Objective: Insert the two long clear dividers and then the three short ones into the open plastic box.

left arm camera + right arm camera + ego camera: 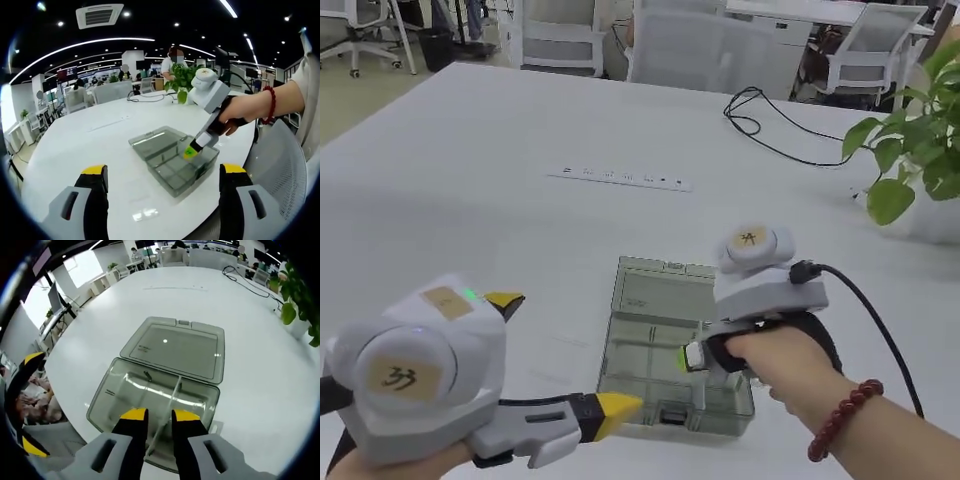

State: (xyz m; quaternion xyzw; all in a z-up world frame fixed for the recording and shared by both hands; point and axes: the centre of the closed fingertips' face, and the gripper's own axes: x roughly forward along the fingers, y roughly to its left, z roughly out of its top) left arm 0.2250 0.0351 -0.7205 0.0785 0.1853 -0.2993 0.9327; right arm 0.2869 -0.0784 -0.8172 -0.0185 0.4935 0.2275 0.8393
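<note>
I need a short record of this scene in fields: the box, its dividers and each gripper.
box: clear plastic box, open, on white table
lid: folded back flat
dividers: long divider across the base; short divider meeting it
right gripper: over the box, jaws narrow, astride the short divider; grip unclear
left gripper: open, apart from the box

Table (520, 180) plain white. Box (655, 300) clear plastic with a grey-green tint; divider (172, 392) clear. Left gripper (563, 352) and right gripper (160, 415): grey-white shells, black jaws, yellow tips, tan round stickers with dark marks. Bracelet (840, 418), five o'clock: dark red beads. Plant (910, 140), two o'clock: green. Cable (770, 125), one o'clock: black.
</note>
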